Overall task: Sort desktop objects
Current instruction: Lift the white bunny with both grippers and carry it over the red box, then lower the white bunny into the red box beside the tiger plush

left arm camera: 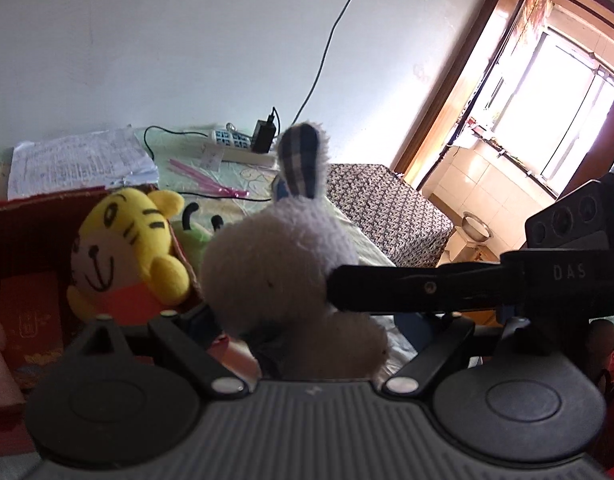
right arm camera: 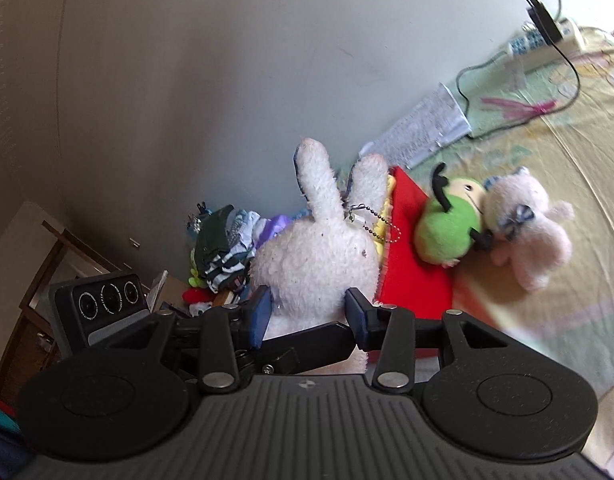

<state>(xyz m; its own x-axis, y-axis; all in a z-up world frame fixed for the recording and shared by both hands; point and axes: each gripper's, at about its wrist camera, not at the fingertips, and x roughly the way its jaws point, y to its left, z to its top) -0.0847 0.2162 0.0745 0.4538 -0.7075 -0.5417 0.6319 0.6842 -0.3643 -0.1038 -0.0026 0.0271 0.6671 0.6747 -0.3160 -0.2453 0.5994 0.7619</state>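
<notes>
Gripping the white plush rabbit point(right arm camera: 315, 256) from both sides, the right gripper point(right arm camera: 309, 314) has its blue-padded fingers point(right arm camera: 260, 312) pressed into the toy's lower body, so it's clearly clamped on it. The rabbit is upright, ears up, with a little ball chain point(right arm camera: 377, 226) dangling near its ears.

Left wrist view is messier: the same rabbit fills the middle, plaid-lined ear point(left arm camera: 303, 160) sticking up, and the black arm of the right gripper cuts across in front of it. The left gripper point(left arm camera: 263, 344) has the toy sitting right between its fingers, but the tips are buried behind the fluff, so honestly can't tell if it's squeezing or just around it.

Just beside the rabbit is a red box point(right arm camera: 411, 264) with a yellow tiger plush point(left arm camera: 127, 240) inside. A green plush point(right arm camera: 447, 228) leans against the box's outer side, touching a pinkish plush bear point(right arm camera: 527, 224) on the pale patterned cloth point(right arm camera: 567, 160). Farther back: a paper stack point(left arm camera: 79, 160), pink straws point(left arm camera: 207, 178) and a power strip point(left arm camera: 235, 144).
</notes>
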